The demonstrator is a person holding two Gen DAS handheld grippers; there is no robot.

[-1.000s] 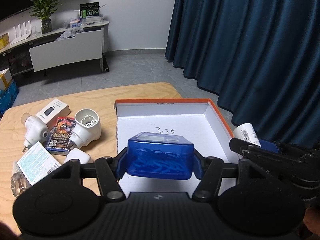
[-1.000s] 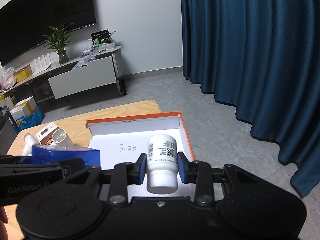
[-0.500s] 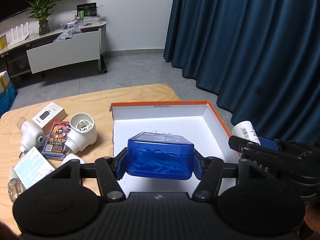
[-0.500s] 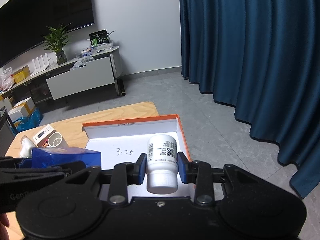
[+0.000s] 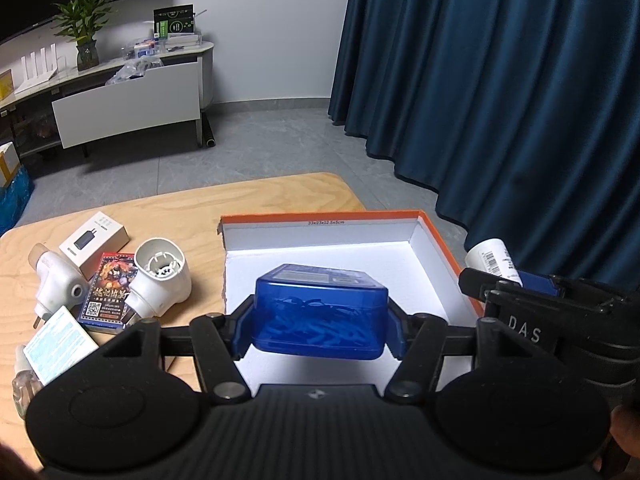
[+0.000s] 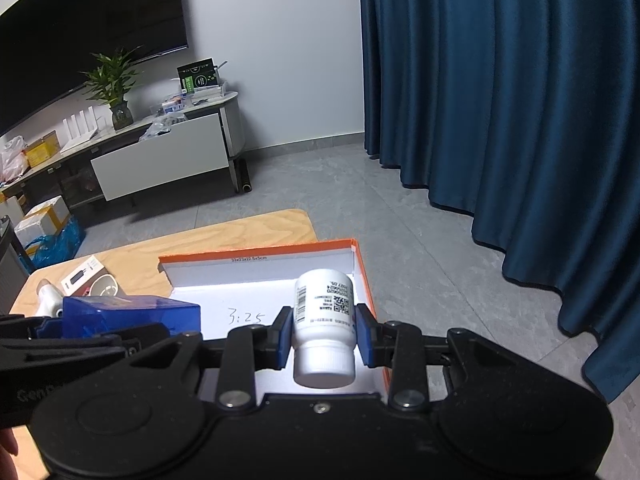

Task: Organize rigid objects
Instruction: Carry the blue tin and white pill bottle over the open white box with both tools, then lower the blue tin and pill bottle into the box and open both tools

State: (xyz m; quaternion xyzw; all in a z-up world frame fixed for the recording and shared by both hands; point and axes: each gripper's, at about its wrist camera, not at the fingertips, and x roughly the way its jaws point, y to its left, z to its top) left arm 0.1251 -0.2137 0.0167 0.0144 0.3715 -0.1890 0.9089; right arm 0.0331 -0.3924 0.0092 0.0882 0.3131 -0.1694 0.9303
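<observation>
Left tool (image 5: 320, 330) grips blue case (image 5: 320, 314); right tool (image 6: 323, 336) grips white bottle (image 6: 324, 320), cap rearward. Both over orange-rimmed box (image 5: 440, 240), directly beneath.

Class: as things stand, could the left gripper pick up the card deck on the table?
Probably not yet: the left gripper is shut on the blue box, so its fingers are full. The card deck itself lies uncovered.

Left tool (image 5: 320, 326): fingers closed on the blue box (image 5: 320, 316), one blue pad on each short side, box level and lifted. Right tool (image 6: 323, 336): fingers clamped on the white bottle (image 6: 324, 320), cap toward the camera. Tools side by side, right one visible at the right edge of the left wrist view, both pointing forward.
</observation>
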